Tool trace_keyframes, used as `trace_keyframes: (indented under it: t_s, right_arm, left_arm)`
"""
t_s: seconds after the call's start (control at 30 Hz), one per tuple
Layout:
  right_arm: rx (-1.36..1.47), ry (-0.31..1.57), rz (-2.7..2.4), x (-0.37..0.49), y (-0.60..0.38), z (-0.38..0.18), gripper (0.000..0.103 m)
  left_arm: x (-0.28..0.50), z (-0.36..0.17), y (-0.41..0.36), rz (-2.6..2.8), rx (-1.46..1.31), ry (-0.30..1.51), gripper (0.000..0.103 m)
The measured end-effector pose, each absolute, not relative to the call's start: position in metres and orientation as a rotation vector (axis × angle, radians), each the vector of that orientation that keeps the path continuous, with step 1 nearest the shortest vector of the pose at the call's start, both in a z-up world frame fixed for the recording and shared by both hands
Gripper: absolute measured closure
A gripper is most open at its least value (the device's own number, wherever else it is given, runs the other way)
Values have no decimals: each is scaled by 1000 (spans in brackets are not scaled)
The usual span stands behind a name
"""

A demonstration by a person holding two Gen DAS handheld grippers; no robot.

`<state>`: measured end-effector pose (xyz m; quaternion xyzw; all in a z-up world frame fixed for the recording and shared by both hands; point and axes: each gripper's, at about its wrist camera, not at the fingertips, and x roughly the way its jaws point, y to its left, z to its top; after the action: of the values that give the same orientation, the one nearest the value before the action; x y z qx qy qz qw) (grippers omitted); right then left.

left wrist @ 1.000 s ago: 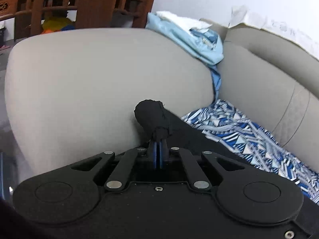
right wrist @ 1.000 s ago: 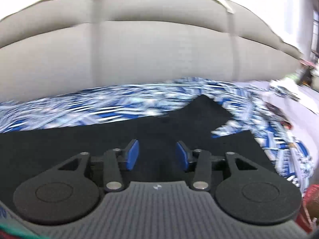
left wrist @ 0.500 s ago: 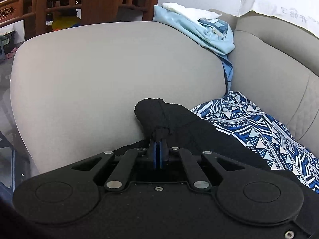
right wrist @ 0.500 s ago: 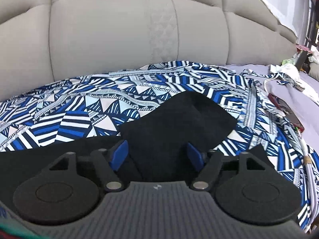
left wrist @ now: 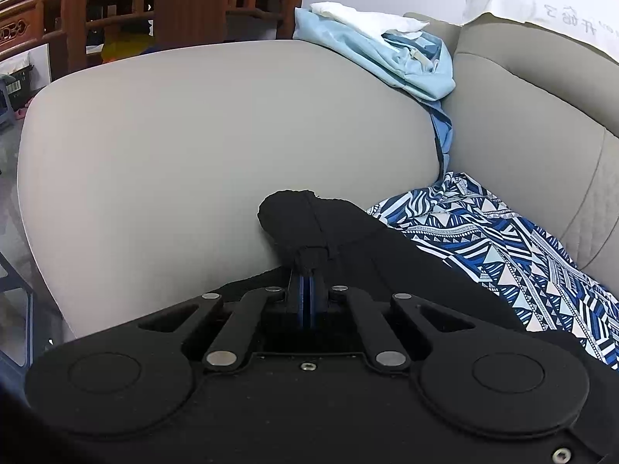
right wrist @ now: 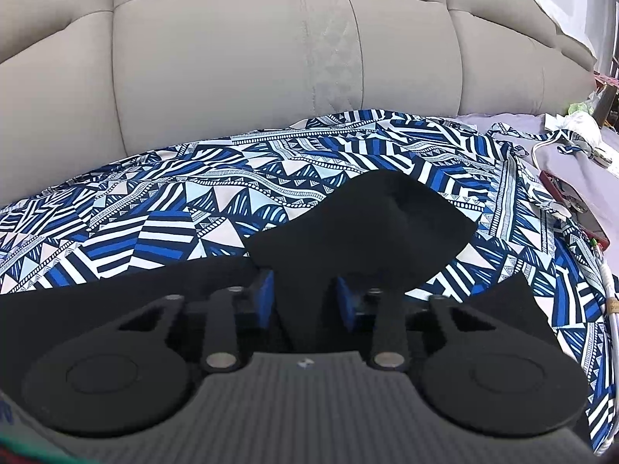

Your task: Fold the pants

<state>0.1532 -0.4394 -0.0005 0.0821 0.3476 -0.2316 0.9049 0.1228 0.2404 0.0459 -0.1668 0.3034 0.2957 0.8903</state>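
Note:
Black pants (right wrist: pixel 387 224) lie across a blue-and-white patterned cloth (right wrist: pixel 193 212) on a grey sofa seat. My right gripper (right wrist: pixel 305 290) sits low over them. Its jaws are closing, with a raised fold of the black fabric between the blue pads (right wrist: pixel 265 297), which still stand apart. In the left wrist view my left gripper (left wrist: pixel 307 270) is shut on a bunched end of the pants (left wrist: pixel 294 216), held up close to the sofa armrest (left wrist: pixel 193 154). The rest of the pants trails off to the right under that gripper.
The sofa backrest (right wrist: pixel 232 58) rises just behind the cloth. Light blue and white clothes (left wrist: pixel 387 58) are piled on the armrest corner. Wooden furniture (left wrist: pixel 154 7) stands beyond the armrest. A red-handled item (right wrist: pixel 572 201) and cords lie on the seat at the right.
The right gripper came down closer over the pants, its jaws spread wider and then narrowed around a fold. The left gripper stayed shut on its end, its view shifting only slightly.

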Motion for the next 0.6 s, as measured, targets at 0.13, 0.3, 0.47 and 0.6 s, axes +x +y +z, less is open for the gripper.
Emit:
trace_keyframes:
  t_s: [0.13, 0.3, 0.47, 0.6]
  right_arm:
    - [181, 706, -521, 151, -440, 4, 92]
    - [207, 642, -631, 129, -451, 21, 97]
    - [287, 603, -724, 84, -482, 39, 98]
    - [355, 600, -755, 48, -503, 40, 98]
  left_arm:
    - [124, 46, 241, 613, -349, 630, 100]
    - [125, 47, 244, 612, -353, 628, 100]
    - [126, 47, 247, 614, -357, 635, 100]
    - [126, 47, 246, 606, -338, 642, 100]
